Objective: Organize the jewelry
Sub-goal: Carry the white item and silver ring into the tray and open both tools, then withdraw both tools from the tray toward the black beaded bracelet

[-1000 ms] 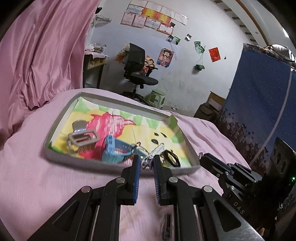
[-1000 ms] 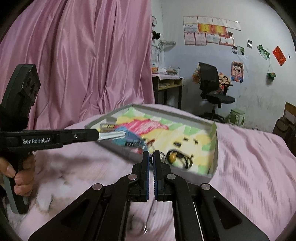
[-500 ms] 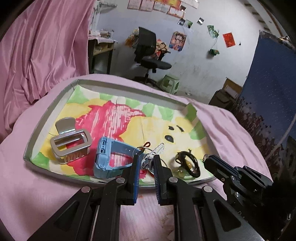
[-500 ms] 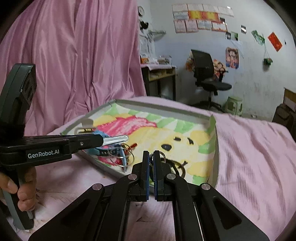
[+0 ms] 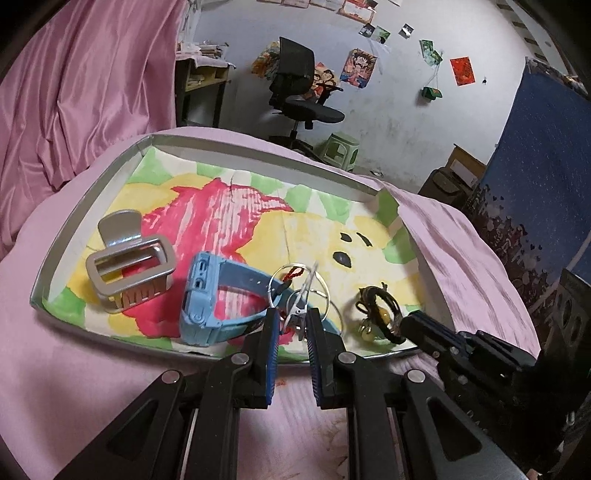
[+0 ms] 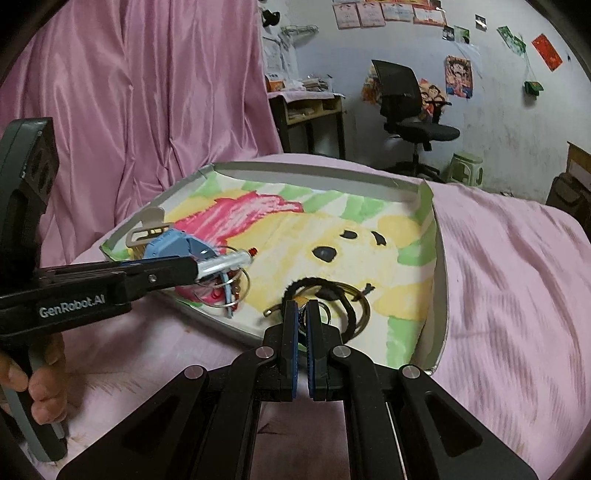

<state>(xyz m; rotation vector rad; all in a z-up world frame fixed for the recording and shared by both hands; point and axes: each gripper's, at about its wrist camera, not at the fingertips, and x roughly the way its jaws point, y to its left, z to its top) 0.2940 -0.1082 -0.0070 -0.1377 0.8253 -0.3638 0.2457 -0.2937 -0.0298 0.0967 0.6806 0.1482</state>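
The left tongs [image 5: 289,325] pinch a silver metal hair clip [image 5: 303,306] threaded with thin wire hoops, low-centre in the left view, just over the shallow painted cardboard tray [image 5: 236,146]. Its long axis runs straight ahead. The right tongs [image 6: 301,314], pressed together on a small ring [image 6: 322,309], hover lower right, beside the black cord bracelet [image 6: 332,291].

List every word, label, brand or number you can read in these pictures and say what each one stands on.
"GenRobot.AI": white lettering on the black body of the left gripper, seen in the right wrist view.
Letters on the right gripper body in the left wrist view: too dark and small to read.
Wall posters and paper sheets: print too small to read.
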